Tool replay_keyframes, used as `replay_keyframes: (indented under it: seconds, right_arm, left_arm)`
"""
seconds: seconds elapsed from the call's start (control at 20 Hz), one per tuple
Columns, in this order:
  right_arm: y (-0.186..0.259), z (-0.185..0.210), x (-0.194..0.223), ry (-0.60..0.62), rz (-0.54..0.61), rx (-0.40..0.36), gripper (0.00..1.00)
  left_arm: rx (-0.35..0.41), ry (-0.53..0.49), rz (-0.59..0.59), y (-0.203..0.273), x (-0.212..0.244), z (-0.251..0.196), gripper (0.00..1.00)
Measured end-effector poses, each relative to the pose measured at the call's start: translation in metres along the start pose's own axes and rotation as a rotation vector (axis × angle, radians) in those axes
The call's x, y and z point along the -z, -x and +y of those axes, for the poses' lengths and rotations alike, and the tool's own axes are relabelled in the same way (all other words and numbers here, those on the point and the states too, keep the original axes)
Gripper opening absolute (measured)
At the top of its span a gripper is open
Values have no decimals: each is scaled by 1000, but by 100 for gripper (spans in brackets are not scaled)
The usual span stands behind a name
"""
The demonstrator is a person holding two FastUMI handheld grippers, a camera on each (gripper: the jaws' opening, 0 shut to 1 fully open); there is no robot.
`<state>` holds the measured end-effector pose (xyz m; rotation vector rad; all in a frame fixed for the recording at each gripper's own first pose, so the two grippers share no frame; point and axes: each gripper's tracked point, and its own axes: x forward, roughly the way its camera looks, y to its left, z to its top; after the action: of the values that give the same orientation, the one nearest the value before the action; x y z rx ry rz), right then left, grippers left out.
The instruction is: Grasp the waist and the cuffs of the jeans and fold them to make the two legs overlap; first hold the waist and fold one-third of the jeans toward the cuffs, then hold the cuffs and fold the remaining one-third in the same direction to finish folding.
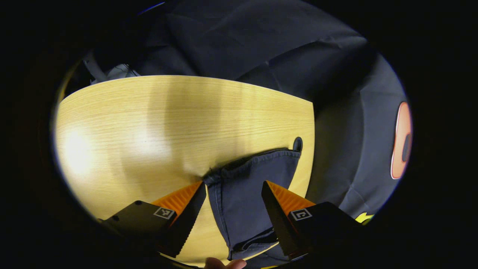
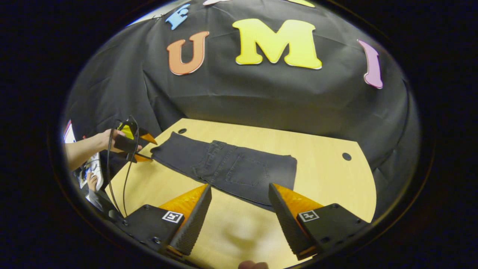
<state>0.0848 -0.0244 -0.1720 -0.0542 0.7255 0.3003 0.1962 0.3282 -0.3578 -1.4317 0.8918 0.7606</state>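
Partly folded dark jeans [image 2: 227,170] (flat)

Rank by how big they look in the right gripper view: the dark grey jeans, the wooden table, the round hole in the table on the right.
1. Light wooden table, largest.
2. Dark grey folded jeans, lying flat on it.
3. Small round hole, by far the smallest.

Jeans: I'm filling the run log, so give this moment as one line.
jeans: flat on table, legs overlapped | left hand-held gripper: open, over cuff end | right hand-held gripper: open, near waist end
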Motion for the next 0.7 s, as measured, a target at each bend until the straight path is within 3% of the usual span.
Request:
replay_keyframes:
  seconds: [0.1,0.25,0.3,0.4,0.45,0.5,0.6,0.65,0.7]
  right_arm:
    - [2,-10,1,-11,5,19,96]
    - [0,-16,9,-34,31,35,96]
    - [-2,-19,10,-44,35,41,96]
    - [-5,-24,14,-77,44,48,96]
    - [-8,-29,17,-91,50,53,96]
    - [-9,-37,20,-102,58,55,96]
    - [-9,-42,25,-123,69,57,96]
    - [-10,-44,25,-130,73,61,96]
    - [-11,-45,25,-138,72,66,96]
  left_arm:
    - [-2,40,25,-6,-3,-10,96]
    - [-46,82,64,-13,-2,-11,100]
    - [-60,95,77,-13,-2,-10,94]
    - [-84,128,92,-13,-2,-6,92]
    - [-91,154,92,-14,-3,-4,88]
    - [-85,187,94,-13,-6,-4,76]
    - [-59,231,100,-14,-2,-6,62]
    - [-39,248,98,-15,-3,-10,60]
    - [-26,254,102,-19,-1,-9,50]
